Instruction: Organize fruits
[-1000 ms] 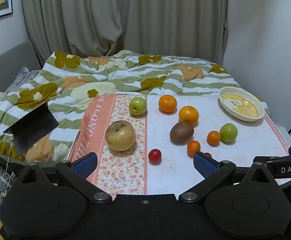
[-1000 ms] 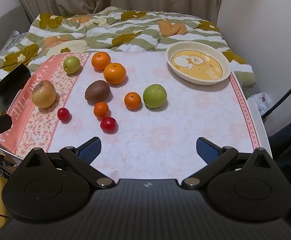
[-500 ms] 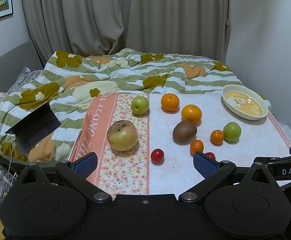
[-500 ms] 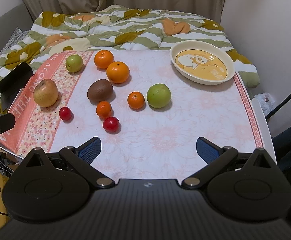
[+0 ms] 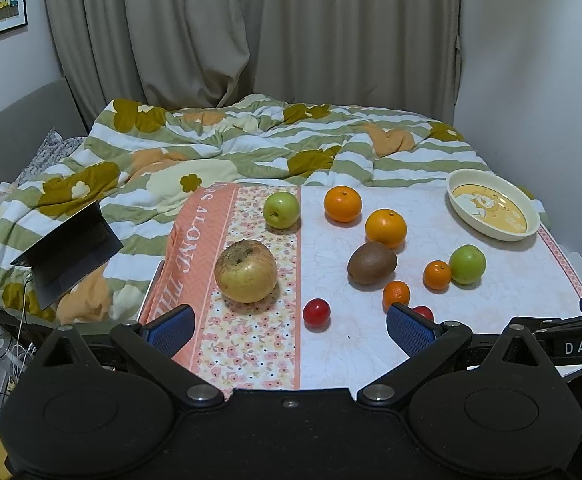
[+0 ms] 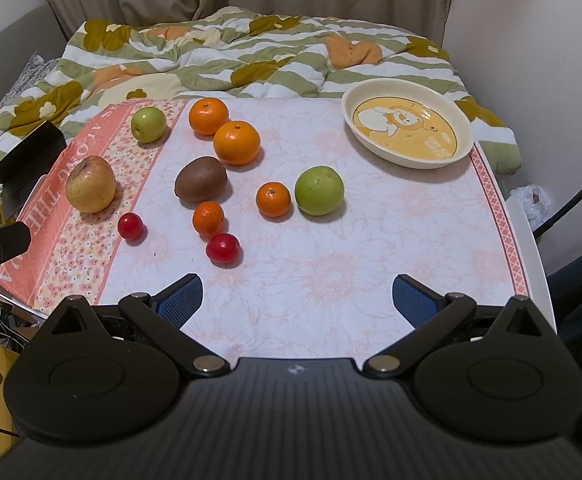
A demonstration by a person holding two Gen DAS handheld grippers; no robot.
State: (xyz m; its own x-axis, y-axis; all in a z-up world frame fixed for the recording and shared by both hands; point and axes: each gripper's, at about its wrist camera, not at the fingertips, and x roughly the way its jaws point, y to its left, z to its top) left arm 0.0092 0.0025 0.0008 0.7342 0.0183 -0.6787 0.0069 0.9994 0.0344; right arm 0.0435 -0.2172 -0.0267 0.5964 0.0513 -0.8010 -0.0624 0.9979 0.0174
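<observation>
Striped green-and-white floral quilt (image 6: 251, 52) covers the bed at the far side, with a dark open laptop (image 5: 67, 252) lying on it to the left. Nearer, a white table under a pale pink flowered cloth (image 6: 351, 248) carries all the fruit, and a salmon lettered band (image 5: 195, 248) runs along its left edge. At the far right of the cloth sits a cream oval dish with a yellow cartoon print (image 6: 407, 128), holding nothing.

Both claws hover released over the near edge, blue pads spread wide and grasping nothing: the left gripper (image 5: 289, 326) near the left band, the right gripper (image 6: 297, 298) toward the middle.

On the left band rests a big yellowish-brown apple (image 5: 245, 271), with a small green apple (image 5: 281, 210) beyond it. Two large oranges (image 6: 236, 142) lie just beside each other at the far centre; a brown kiwi (image 6: 201, 178) sits just in front of them. A larger green apple (image 6: 319, 191) touches or nearly touches a small mandarin (image 6: 273, 199) on its left. A second small mandarin (image 6: 208, 218) lies close by the kiwi, a red cherry tomato (image 6: 222, 248) just in front of it, and another red cherry tomato (image 6: 130, 227) farther left, near the big apple
</observation>
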